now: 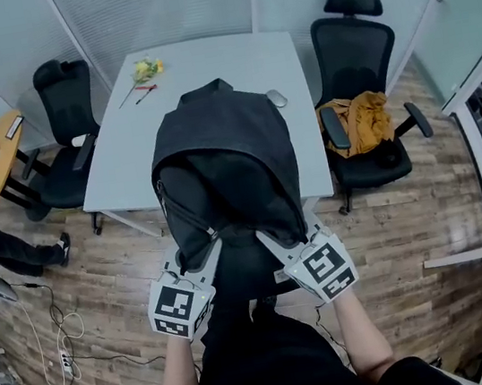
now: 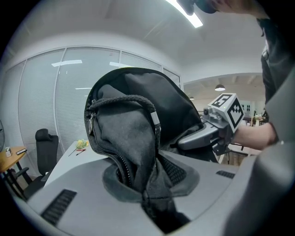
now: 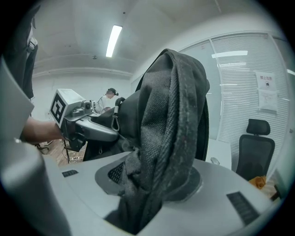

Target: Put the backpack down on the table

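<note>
A black backpack [image 1: 224, 144] hangs over the near half of the white table [image 1: 202, 62], its near end reaching past the table's edge toward me. My left gripper [image 1: 199, 259] is shut on its zippered fabric edge [image 2: 133, 152], which bunches up between the jaws. My right gripper [image 1: 277, 245] is shut on a fold of grey woven fabric [image 3: 170, 120] at the pack's other side. Each gripper shows in the other's view: the right gripper [image 2: 205, 133] and the left gripper [image 3: 87, 129]. Whether the pack rests on the tabletop I cannot tell.
A computer mouse [image 1: 276, 98] lies by the pack's far right; a yellow flower [image 1: 146, 69] and red pen [image 1: 145, 90] lie at the far left. Black chairs stand left [image 1: 67, 124] and right [image 1: 359, 78], the right one holding a yellow garment [image 1: 364, 122].
</note>
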The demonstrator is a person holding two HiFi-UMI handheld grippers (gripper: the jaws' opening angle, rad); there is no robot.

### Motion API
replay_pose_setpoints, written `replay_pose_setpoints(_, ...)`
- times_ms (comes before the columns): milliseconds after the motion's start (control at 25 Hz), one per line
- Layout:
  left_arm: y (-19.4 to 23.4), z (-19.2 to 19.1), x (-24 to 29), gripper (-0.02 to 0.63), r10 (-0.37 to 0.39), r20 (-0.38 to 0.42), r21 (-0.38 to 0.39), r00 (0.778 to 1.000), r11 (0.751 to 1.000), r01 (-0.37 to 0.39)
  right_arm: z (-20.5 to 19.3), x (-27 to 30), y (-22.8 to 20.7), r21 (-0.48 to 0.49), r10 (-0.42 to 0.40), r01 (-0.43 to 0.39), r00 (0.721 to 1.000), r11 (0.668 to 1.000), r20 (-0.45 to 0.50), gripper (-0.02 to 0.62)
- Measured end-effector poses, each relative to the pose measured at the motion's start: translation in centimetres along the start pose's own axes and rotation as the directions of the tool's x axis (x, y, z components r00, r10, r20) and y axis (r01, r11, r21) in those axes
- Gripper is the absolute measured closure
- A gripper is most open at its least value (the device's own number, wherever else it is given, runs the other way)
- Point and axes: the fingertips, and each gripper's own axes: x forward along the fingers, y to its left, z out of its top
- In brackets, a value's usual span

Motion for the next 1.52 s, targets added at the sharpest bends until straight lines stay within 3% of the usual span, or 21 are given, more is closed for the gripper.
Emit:
replay_pose_setpoints(200, 1.0, -0.5, 0.5, 0.509, -0.001, -0.025, 0.012, 1.0, 1.0, 0.002, -0.7, 1.2, -0.1, 0.028, 0.012, -0.012, 1.0, 1.0, -0.015, 0.422)
replay_pose_setpoints(720, 5.7, -0.2, 5.3, 0.509, -0.053, -0.003, -0.039, 0.999, 0.998, 0.053, 0.2, 5.7, -4.3, 0.034, -0.015, 0.017, 0.997, 0.999, -0.073, 0.422)
replay_pose_setpoints(1120, 11.9, 2.0, 9.1, 0.508, -0.092, 0.028, -0.034, 0.995, 0.995, 0.093, 3.5, 10.8, -8.4, 0.027, -0.053, 0.055, 0.995, 0.998, -0.085, 0.422)
replay_pose_setpoints(1520, 16.6, 2.9, 10.2, 0.508, -0.098, 0.066, -0.037, 0.993, 0.994, 0.1, 5.9, 14.9, -9.8, -0.003, -0.067, 0.067, 0.995, 0.998, -0.07, 0.422)
